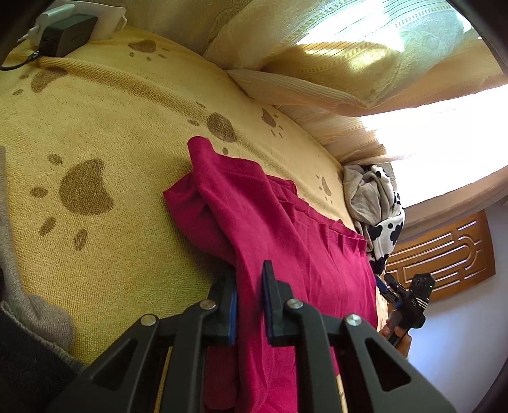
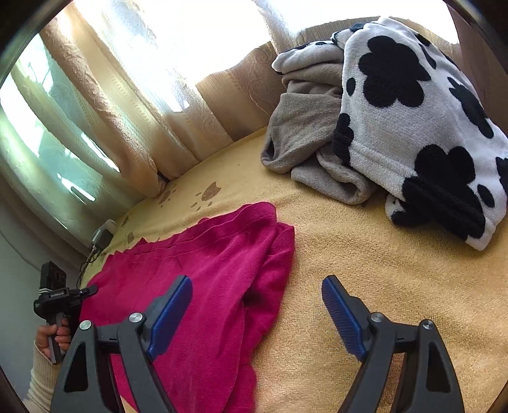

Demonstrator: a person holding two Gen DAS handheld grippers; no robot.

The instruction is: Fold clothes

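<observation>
The red garment (image 1: 285,254) lies on the yellow blanket with brown paw prints (image 1: 111,127), and it is the thing to look from. It is partly bunched up, with one fold lying over the rest.

The left gripper (image 1: 249,305) is at the near edge of the red garment. Its two black fingers with blue pads (image 1: 233,314) are almost together, and a fold of the red cloth runs between them. It is pinching the cloth and lifting that edge up a little.

The right gripper (image 2: 257,314) hangs over the other side of the red garment (image 2: 206,286). Its fingers are spread wide apart and hold nothing. One blue pad (image 2: 171,314) is above the red cloth, and the other is above the bare yellow blanket (image 2: 365,254) just beside it.

Past the red garment, near the curtains (image 2: 127,95), sits a heap of other clothes: a gray fleece piece (image 2: 304,143) with a white fleece with black spots (image 2: 428,127) lying partly on top of it.

Far from the red garment, at the blanket's corner, a black charger (image 1: 68,36) and a white charger (image 1: 55,16) rest next to each other. A brown wooden door (image 1: 444,251) shows behind the right gripper.
</observation>
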